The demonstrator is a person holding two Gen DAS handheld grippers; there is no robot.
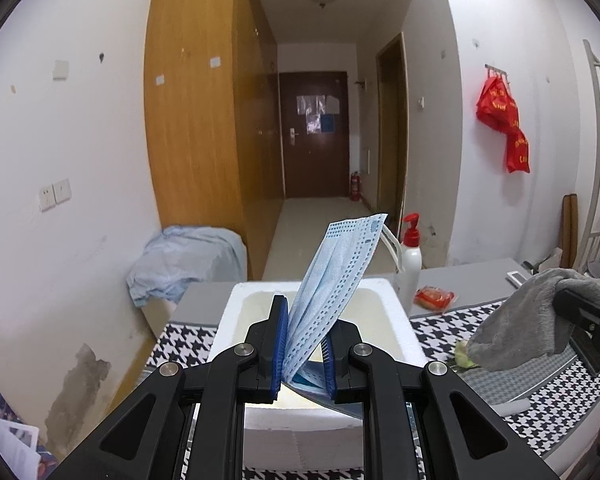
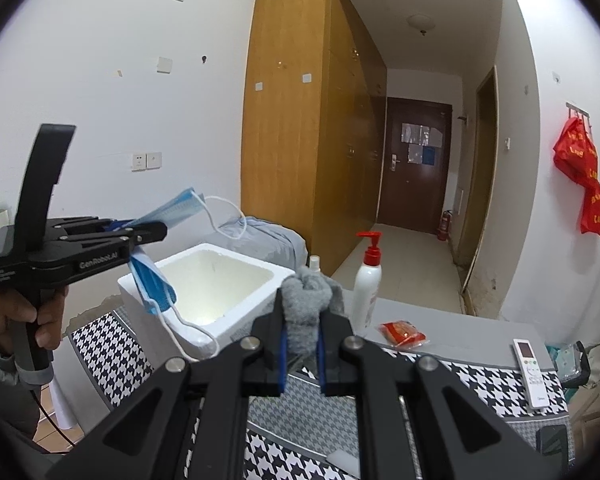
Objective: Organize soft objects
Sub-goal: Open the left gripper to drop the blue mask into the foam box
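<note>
My left gripper (image 1: 304, 344): pinching a blue face mask (image 1: 336, 280), held above the white foam box (image 1: 236, 300).
My right gripper (image 2: 302, 354): pinching a grey sock (image 2: 310, 300), right of the box.

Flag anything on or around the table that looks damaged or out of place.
The wall low beside the table is damaged: paint has peeled off in a grey-brown patch. A crumpled blue cloth lies heaped behind the foam box.

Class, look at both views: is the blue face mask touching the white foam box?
Apart. The right wrist view shows the face mask clamped in the left gripper, hanging in front of the foam box, and background shows between them.
</note>
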